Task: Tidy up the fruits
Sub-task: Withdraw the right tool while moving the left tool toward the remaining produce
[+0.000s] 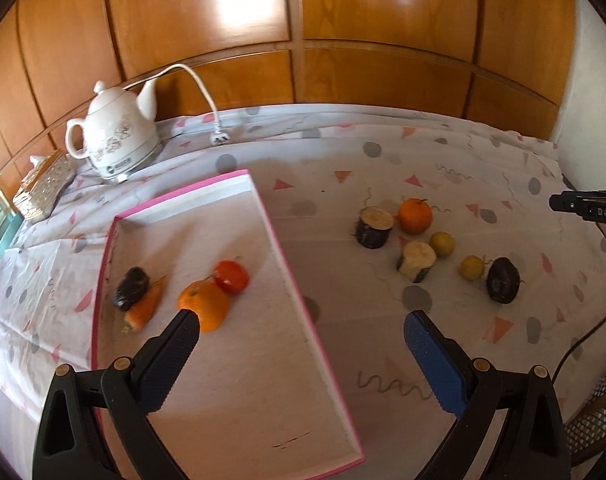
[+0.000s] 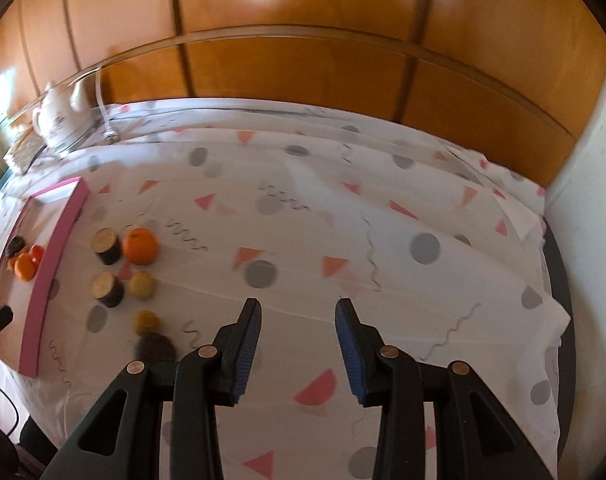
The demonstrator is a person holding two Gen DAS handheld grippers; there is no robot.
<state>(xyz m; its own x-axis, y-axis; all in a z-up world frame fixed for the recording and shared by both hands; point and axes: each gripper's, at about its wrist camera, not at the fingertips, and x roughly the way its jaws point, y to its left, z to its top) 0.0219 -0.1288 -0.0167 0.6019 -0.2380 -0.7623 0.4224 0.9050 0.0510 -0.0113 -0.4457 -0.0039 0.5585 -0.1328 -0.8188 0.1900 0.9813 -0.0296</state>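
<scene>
A pink-rimmed tray (image 1: 303,292) lies on the table at left; it also shows in the right wrist view (image 2: 53,248). In it are an orange (image 1: 203,306), a red tomato (image 1: 231,276), a carrot (image 1: 145,306) and a dark purple fruit (image 1: 131,288). On the cloth to its right lie an orange (image 1: 414,216), two cut dark-skinned pieces (image 1: 374,227) (image 1: 417,261), two small yellow fruits (image 1: 442,244) (image 1: 472,268) and a dark purple fruit (image 1: 502,280). My left gripper (image 1: 301,326) is open and empty over the tray's right rim. My right gripper (image 2: 298,312) is open and empty above bare cloth, right of the loose fruits (image 2: 141,246).
A white electric kettle (image 1: 115,140) with its cord and plug (image 1: 219,138) stands at the back left beside a glittery tissue box (image 1: 43,186). Wooden panels (image 1: 303,20) back the table. A white wall (image 2: 591,200) is at right. A black cable (image 1: 583,344) runs off the right edge.
</scene>
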